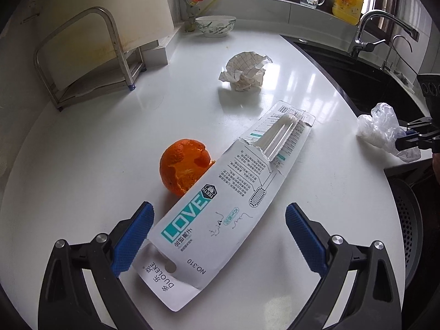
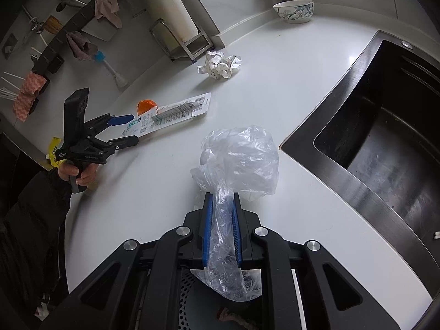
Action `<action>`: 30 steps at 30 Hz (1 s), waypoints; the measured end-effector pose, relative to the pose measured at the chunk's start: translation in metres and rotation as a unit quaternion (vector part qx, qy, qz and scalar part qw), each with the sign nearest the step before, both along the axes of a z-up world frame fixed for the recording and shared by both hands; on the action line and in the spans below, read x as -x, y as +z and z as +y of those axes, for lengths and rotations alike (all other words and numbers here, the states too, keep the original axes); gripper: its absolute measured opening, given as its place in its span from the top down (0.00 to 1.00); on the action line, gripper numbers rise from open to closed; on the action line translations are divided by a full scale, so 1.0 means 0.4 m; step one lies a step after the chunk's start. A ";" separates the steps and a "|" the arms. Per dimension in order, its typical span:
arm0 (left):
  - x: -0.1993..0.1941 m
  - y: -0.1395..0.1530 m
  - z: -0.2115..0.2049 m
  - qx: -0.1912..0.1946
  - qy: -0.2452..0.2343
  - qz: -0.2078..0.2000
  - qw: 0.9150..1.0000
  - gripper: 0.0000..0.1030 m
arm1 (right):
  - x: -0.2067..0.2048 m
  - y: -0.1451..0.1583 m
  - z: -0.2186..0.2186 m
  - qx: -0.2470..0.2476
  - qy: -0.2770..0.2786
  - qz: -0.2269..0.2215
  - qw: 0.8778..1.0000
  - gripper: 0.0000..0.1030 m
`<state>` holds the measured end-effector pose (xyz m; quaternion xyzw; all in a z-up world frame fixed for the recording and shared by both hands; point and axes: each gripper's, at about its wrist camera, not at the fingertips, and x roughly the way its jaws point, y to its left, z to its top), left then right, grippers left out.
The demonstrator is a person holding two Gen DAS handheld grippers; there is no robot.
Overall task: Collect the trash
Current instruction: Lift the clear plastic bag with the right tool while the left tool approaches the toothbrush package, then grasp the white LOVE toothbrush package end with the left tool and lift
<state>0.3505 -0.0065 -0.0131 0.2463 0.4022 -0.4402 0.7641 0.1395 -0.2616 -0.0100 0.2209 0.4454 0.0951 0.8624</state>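
Note:
My left gripper [image 1: 218, 217] is open, its blue pads on either side of the near end of a white toothbrush package [image 1: 220, 200] lying on the white counter [image 1: 96, 143]. An orange peel [image 1: 183, 169] sits against the package's left edge. A crumpled paper ball [image 1: 244, 73] lies farther back. My right gripper [image 2: 222, 200] is shut on a clear plastic bag [image 2: 239, 159] at the counter's front edge, also in the left wrist view [image 1: 385, 132]. The right wrist view also shows the left gripper [image 2: 132, 128], package [image 2: 176, 112], peel [image 2: 145, 106] and paper ball [image 2: 220, 64].
A dark sink [image 2: 385, 126] with a faucet [image 1: 382, 27] lies to the right. A perforated bin [image 1: 412, 225] stands below the counter's front edge. A patterned bowl [image 1: 216, 26] and a metal rack [image 1: 90, 55] are at the back.

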 end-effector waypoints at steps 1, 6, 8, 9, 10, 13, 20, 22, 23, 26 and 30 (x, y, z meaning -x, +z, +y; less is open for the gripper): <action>-0.001 -0.007 -0.007 -0.005 -0.003 0.001 1.000 0.08 | 0.000 0.001 -0.001 0.001 0.000 -0.001 1.000 0.87; -0.003 -0.030 -0.032 -0.010 0.006 0.006 1.000 0.09 | 0.004 0.003 -0.007 -0.001 -0.006 -0.001 1.000 0.87; 0.010 -0.031 -0.037 -0.004 0.014 0.001 1.000 0.11 | 0.007 0.003 -0.010 0.000 -0.008 -0.002 1.000 0.87; 0.017 -0.029 -0.037 0.001 0.018 0.002 1.000 0.14 | 0.008 0.003 -0.011 0.000 -0.010 -0.003 1.000 0.87; 0.024 -0.027 -0.038 0.006 0.022 0.005 1.000 0.21 | 0.009 0.002 -0.012 0.000 -0.011 -0.003 1.000 0.87; 0.053 -0.016 -0.038 0.013 0.037 0.005 0.999 0.43 | 0.013 0.001 -0.013 -0.002 -0.014 -0.003 1.000 0.87; 0.129 -0.007 -0.036 0.015 0.102 0.007 0.995 0.50 | 0.029 0.005 -0.009 -0.006 -0.013 -0.009 1.000 0.87; 0.151 0.001 -0.031 0.022 0.129 0.007 0.991 0.51 | 0.036 0.006 -0.008 -0.004 -0.014 -0.010 1.000 0.87; 0.160 0.007 -0.029 0.026 0.145 0.007 0.989 0.51 | 0.039 0.007 -0.008 -0.001 -0.015 -0.011 1.000 0.87; 0.191 0.029 -0.017 0.033 0.194 -0.002 0.980 0.51 | 0.053 0.009 -0.011 -0.001 -0.019 -0.013 1.000 0.87; 0.255 0.068 -0.010 0.030 0.239 -0.053 0.969 0.51 | 0.070 0.011 -0.011 -0.003 -0.024 -0.015 1.000 0.87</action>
